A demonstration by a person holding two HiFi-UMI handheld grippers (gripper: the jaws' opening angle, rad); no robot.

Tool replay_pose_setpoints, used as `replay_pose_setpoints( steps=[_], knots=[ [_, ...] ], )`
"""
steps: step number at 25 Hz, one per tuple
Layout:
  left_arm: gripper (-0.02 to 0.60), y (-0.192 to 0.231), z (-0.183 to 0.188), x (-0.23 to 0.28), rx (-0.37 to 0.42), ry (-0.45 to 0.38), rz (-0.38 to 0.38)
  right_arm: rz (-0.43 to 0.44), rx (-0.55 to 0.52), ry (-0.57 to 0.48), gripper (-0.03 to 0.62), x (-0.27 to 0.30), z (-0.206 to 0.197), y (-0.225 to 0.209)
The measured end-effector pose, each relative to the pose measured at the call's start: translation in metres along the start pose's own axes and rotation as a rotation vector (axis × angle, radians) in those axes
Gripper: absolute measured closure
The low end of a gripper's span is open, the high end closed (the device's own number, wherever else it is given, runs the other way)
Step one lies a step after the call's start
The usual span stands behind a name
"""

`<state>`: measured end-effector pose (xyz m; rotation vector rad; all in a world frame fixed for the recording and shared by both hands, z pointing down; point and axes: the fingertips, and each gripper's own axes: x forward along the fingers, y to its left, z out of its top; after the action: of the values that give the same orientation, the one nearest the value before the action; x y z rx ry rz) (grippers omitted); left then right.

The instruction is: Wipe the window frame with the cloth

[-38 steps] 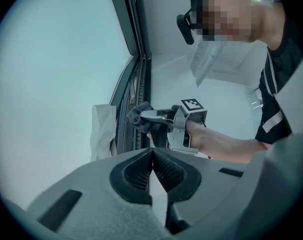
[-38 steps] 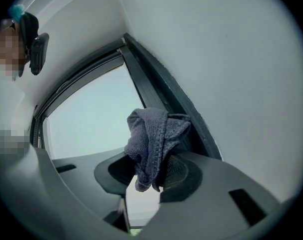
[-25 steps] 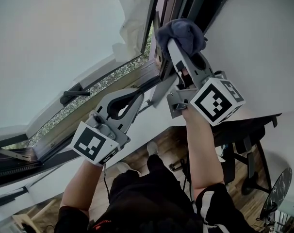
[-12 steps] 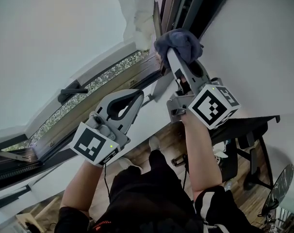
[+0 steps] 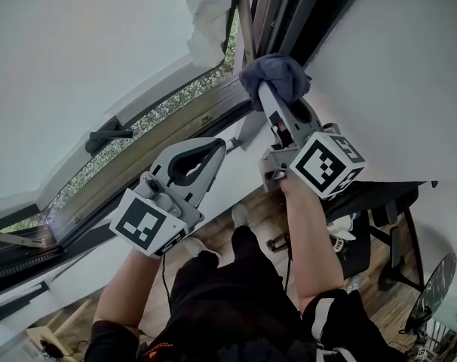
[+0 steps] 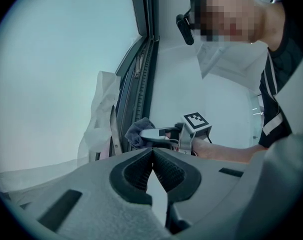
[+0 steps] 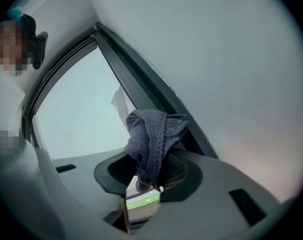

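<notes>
**Cloth clamped in the right gripper, up at the window frame**

The right gripper is raised to the far right of the scene. Its jaws are closed on a dark blue-grey knitted cloth. In the right gripper view the cloth is bunched between the two ribbed pads, one end hanging down into the gap and the rest bulging out past the tips. From the head view, the bundle sits against the upright of the dark metal window frame, just beside the white wall to its right. Whether it presses on the metal or only rests there cannot be told.

The left gripper is lower and nearer, well apart from the cloth. Its tips point towards the lower bar of the frame without reaching it. In the left gripper view its jaws meet at the tips with nothing between them. Beyond them that view shows the other gripper and the cloth.

A crumpled white sheet hangs at the frame just left of the cloth. A black window handle lies on the lower sash, far to the left. Below the arms are a wooden floor and a black office chair at the near right.
</notes>
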<state>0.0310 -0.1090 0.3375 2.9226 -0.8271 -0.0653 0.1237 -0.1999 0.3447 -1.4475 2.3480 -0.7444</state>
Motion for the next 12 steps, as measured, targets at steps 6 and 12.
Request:
replay_pose_setpoints(
  steps=[6, 12],
  knots=[
    [0.561, 0.005, -0.023, -0.001, -0.025, 0.056, 0.014, -0.018, 0.022, 0.028, 0.480, 0.002, -0.022, -0.015],
    [0.561, 0.004, -0.040, 0.000, -0.049, 0.074, 0.016, -0.039, 0.045, 0.056, 0.480, 0.003, -0.046, -0.032]
  ],
)
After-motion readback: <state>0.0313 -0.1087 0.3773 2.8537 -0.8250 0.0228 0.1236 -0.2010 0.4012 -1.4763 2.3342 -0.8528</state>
